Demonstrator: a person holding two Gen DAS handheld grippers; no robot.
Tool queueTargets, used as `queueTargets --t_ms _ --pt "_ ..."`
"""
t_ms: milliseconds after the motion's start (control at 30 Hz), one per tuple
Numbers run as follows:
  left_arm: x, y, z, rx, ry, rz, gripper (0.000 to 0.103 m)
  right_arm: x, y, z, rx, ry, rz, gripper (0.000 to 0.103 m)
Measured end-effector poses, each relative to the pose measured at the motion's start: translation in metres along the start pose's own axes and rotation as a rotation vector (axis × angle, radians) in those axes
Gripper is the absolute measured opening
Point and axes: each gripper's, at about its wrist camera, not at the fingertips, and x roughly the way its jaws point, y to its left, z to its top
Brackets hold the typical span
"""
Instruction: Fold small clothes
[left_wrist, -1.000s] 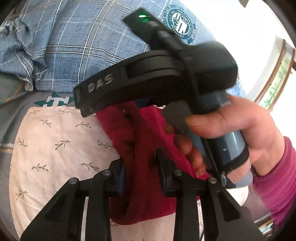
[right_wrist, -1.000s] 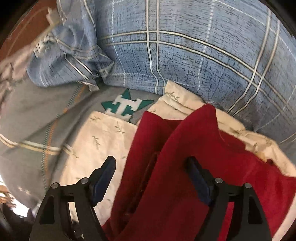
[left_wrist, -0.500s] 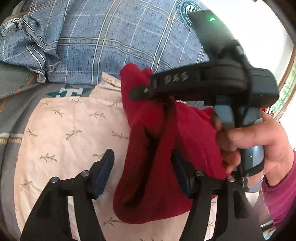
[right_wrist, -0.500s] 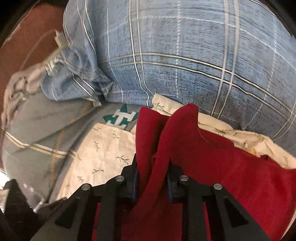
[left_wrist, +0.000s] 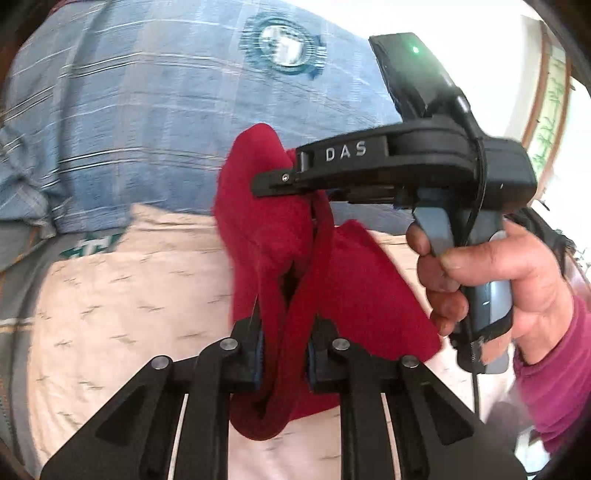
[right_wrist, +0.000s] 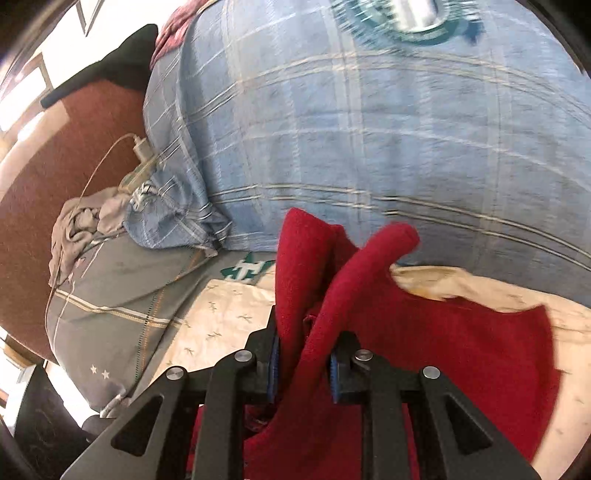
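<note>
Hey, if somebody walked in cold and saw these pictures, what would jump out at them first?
The red garment, bunched and lifted above the cream leaf-print cloth, with both tools closing on it: the left tool low in its own view, the right tool higher up. Behind rises a big blue plaid pillow.

Blue checked quilt with round emblem fills back; cream cloth with small leaf print lies in front; grey striped sheet at left; white charger with cable beside quilt
</note>
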Motion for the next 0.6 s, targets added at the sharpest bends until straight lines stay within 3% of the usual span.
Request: queueTargets --t_ms 367,600 --pt "0.050 -0.100 0.017 0.138 0.066 -0.079 0.014 -0.066 -0.103 -0.025 0.135 -0.060 -0.073 0.018" --pt "0.110 -0.132 0.003 0.159 0.182 -0.086 0.014 -0.054 -0.170 -0.055 0.230 -0.020 -0.147 0.018"
